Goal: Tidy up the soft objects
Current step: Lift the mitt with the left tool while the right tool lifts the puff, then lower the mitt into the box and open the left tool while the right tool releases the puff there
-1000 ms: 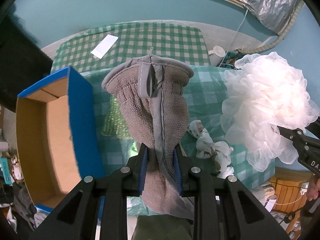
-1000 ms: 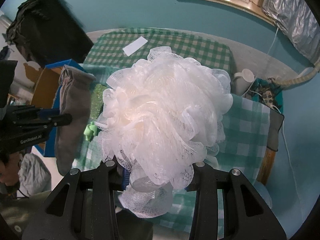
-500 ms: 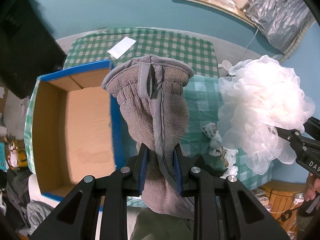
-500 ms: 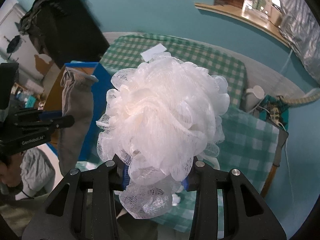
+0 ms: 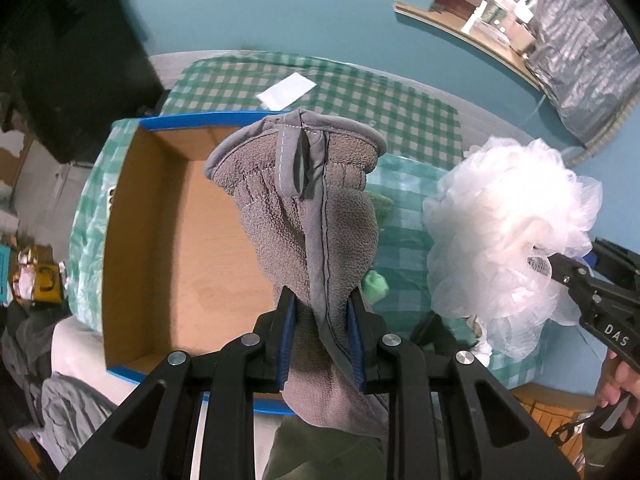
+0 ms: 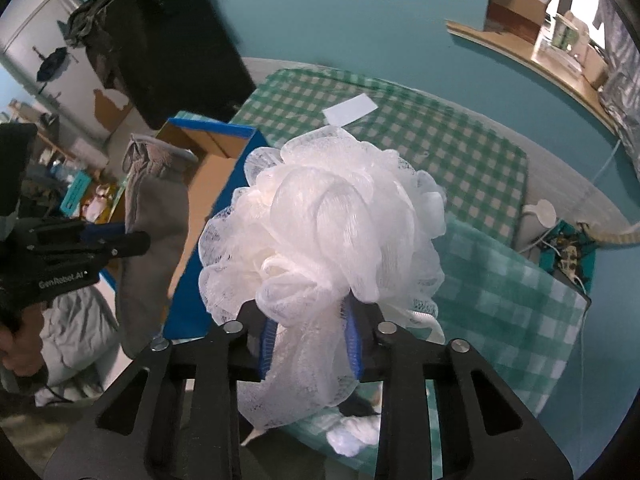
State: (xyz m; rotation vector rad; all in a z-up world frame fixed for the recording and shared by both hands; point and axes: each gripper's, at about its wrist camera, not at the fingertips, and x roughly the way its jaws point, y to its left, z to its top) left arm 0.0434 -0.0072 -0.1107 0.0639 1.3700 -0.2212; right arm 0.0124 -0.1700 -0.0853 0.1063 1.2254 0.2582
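The left gripper (image 5: 320, 316) is pinching a grey fleece mitt (image 5: 308, 208) at frame centre, dangling it over the open cardboard box (image 5: 160, 240) for dropping. The right gripper (image 6: 310, 332), its jaws just closing tighter, is squeezing the white mesh pouf (image 6: 332, 220) beside it.

Both tongs have swung across toward the box (image 5: 156, 240): the glove (image 5: 320, 216) now hangs over its open inside, and the pouf (image 6: 328, 224) has followed beside it. The right tongs (image 6: 309, 340) have just squeezed tighter on the pouf's mesh.
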